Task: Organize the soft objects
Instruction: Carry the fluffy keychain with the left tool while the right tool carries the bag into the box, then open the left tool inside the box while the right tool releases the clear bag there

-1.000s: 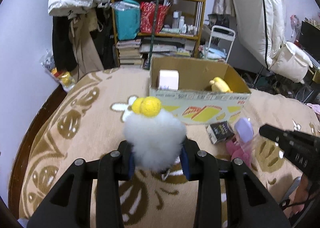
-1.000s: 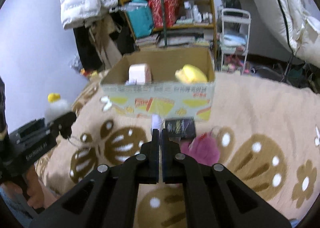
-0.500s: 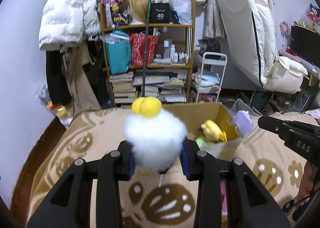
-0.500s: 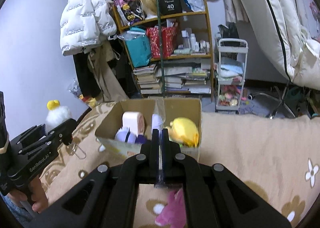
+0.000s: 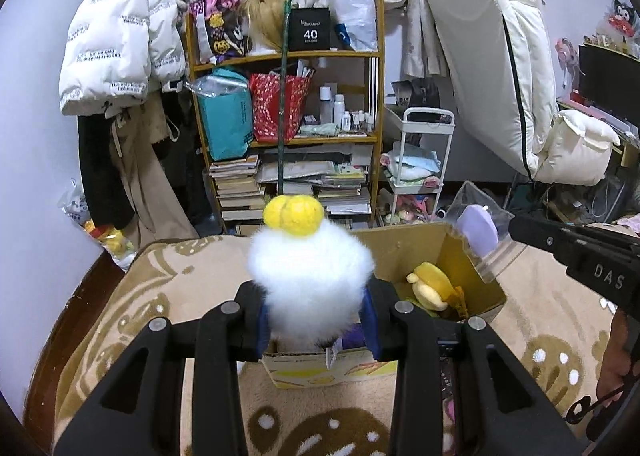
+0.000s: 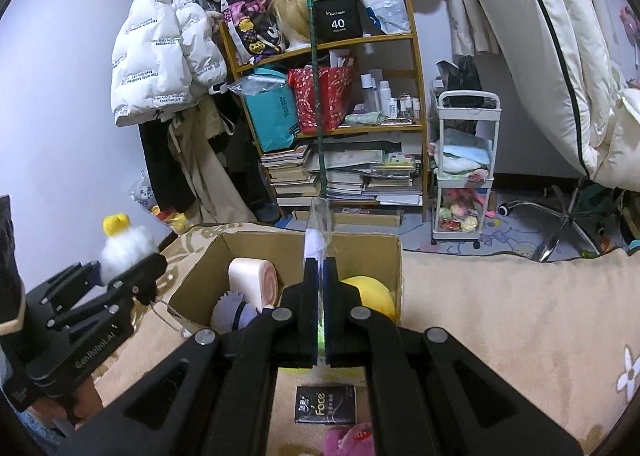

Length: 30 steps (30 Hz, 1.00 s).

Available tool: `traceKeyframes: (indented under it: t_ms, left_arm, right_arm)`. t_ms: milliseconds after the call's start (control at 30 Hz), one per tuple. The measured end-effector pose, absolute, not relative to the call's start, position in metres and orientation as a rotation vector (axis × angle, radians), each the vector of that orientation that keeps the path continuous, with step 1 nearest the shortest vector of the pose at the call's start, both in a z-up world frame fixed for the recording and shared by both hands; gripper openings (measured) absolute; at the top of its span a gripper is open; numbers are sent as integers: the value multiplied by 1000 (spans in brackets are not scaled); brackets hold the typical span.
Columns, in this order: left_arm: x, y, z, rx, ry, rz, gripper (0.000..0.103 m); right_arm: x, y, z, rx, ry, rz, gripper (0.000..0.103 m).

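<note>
My left gripper (image 5: pixel 314 310) is shut on a white fluffy plush with a yellow top (image 5: pixel 310 264) and holds it above the near-left part of the open cardboard box (image 5: pixel 452 252). The plush and gripper also show in the right wrist view (image 6: pixel 124 246). My right gripper (image 6: pixel 320 276) is shut on a clear plastic bag holding a purple soft item (image 6: pixel 316 234), above the box (image 6: pixel 394 256); the bag shows in the left wrist view (image 5: pixel 478 234). In the box lie a yellow plush (image 6: pixel 370 294), a pink-white roll (image 6: pixel 250 276) and a purple-white plush (image 6: pixel 232 314).
The box stands on a beige patterned blanket (image 6: pixel 500 316). A black "Face" packet (image 6: pixel 326 404) and a pink plush (image 6: pixel 348 440) lie on it in front of the box. A cluttered shelf (image 6: pixel 340 128), a white trolley (image 6: pixel 464 176) and hanging coats stand behind.
Both grippers have risen and moved forward over the box with their items still held. The views now look down into the box from above.
</note>
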<state>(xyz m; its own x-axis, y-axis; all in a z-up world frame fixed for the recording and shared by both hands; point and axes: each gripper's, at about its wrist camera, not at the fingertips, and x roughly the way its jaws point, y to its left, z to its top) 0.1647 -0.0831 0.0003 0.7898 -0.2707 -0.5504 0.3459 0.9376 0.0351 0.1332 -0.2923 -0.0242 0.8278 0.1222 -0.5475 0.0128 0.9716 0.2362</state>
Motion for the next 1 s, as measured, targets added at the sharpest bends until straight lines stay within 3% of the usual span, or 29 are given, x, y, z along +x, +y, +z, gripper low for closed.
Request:
traceKeyframes:
  t_ms: [833,933,1000]
  left_arm:
    - [194,-91,-48,134,694,-320,36]
    - [194,-91,-50,149,708,-305,48]
    - [191,-89,-49,162,696,-288,51]
  right_arm:
    - [152,-286,-70,271,643,86,3]
    - [152,-289,-74,290,662,87,4]
    - [152,-290,-77,295,676,85,4]
